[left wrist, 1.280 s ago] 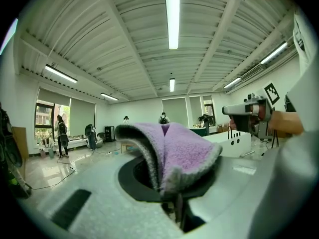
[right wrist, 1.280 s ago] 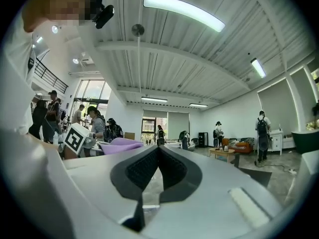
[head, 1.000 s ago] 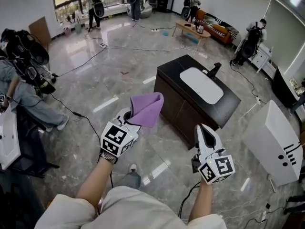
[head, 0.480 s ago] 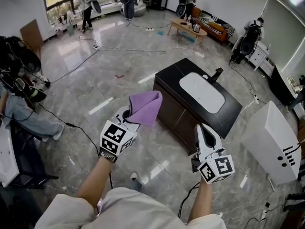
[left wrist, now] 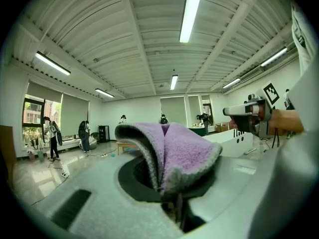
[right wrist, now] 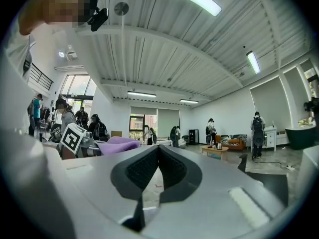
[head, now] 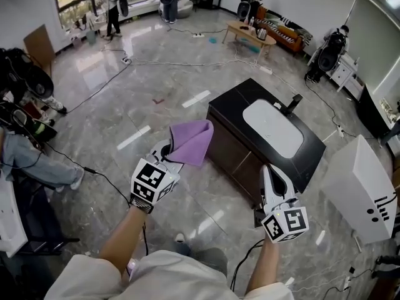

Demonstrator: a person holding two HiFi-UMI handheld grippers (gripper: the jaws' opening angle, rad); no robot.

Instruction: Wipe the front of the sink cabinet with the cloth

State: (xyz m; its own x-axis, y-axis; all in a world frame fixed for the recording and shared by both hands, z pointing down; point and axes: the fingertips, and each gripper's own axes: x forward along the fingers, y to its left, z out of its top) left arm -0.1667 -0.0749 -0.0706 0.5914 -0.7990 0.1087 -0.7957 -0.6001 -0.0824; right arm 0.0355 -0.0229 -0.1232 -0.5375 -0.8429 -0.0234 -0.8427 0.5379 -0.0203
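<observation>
Right of centre in the head view stands the sink cabinet, its dark front facing lower left. Left of it, well apart, the left hand-held gripper holds the purple cloth in the air; the right hand-held gripper sits at lower right. Centre of the left gripper view, the jaws are clamped on a fold of cloth. Centre of the right gripper view, the jaws meet at their tips, empty. Wiping well likely means closing in, pressing a broad flat of cloth to the front and sweeping evenly.

Purple cloth folded, aloft; dark sink cabinet front.
</observation>
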